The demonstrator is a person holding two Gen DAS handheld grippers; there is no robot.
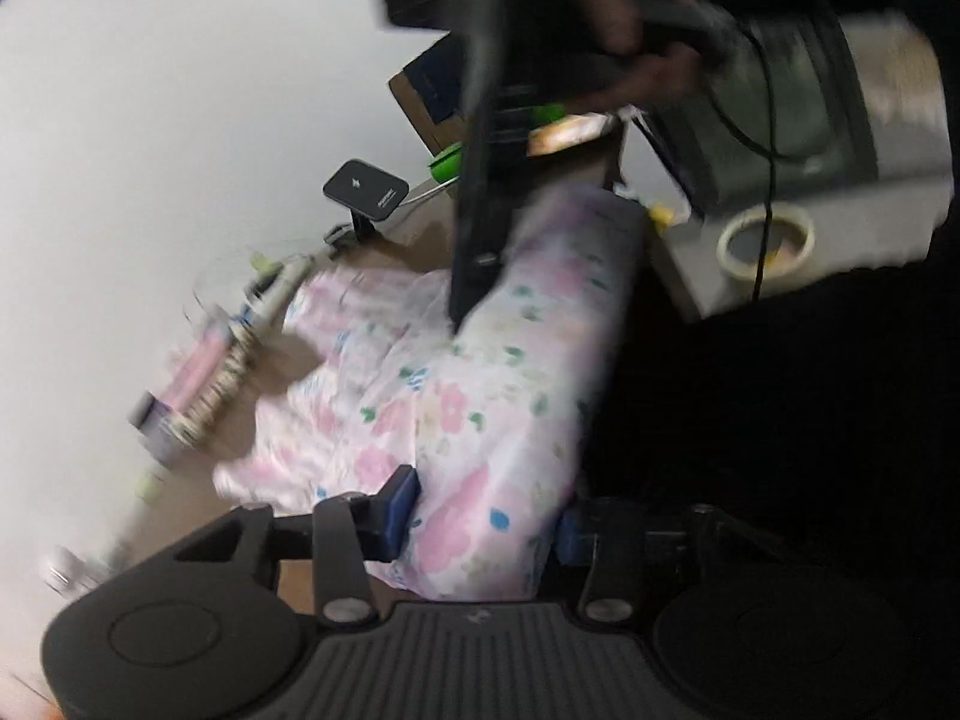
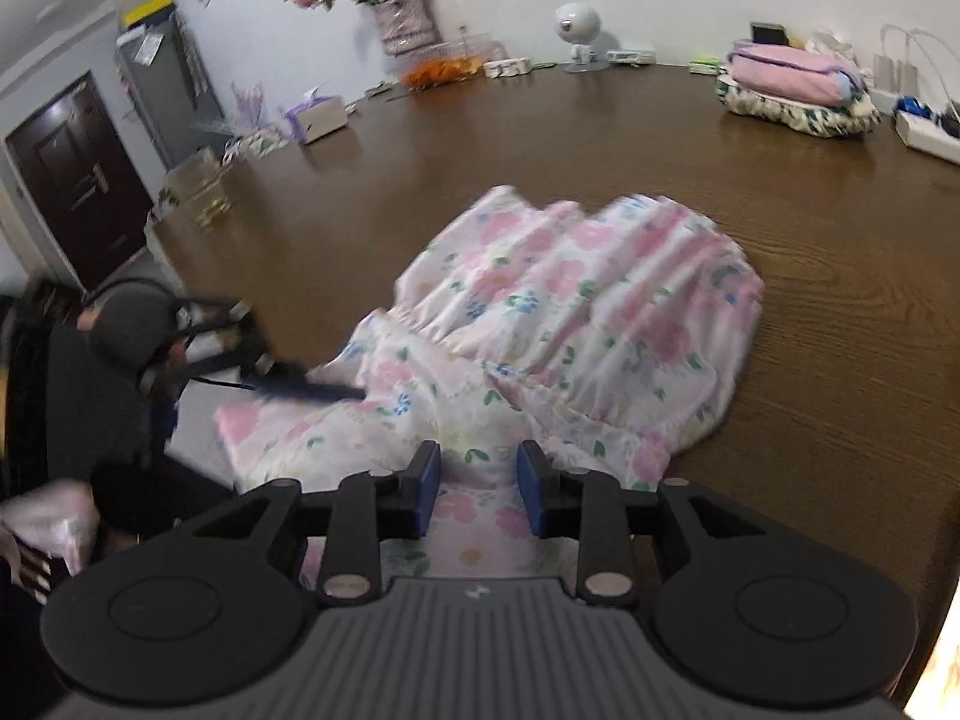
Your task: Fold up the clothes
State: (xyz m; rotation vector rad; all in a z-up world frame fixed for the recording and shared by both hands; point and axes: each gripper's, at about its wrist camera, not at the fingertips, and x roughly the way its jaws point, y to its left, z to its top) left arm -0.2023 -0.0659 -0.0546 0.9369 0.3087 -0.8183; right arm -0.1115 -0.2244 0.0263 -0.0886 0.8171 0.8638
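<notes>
A white floral garment (image 2: 570,312) lies bunched on the brown wooden table (image 2: 840,312), its near end pulled off the front edge. My right gripper (image 2: 478,495) is shut on that near end, cloth filling the gap between its blue pads. To the left, my left gripper (image 2: 336,393) pinches the garment's side edge. In the blurred, tilted left wrist view, the garment (image 1: 492,408) rises in a thick fold into my left gripper (image 1: 486,516), which is shut on it. My right gripper (image 1: 462,312) shows there as a long dark shape with its tip in the cloth, a hand (image 1: 636,18) behind it.
A stack of folded clothes (image 2: 792,84) sits at the table's far right, next to a power strip (image 2: 924,135). Along the far edge stand a flower vase (image 2: 402,18), a tissue box (image 2: 318,117) and a small white gadget (image 2: 579,27). A person in dark clothes (image 2: 90,390) is at left.
</notes>
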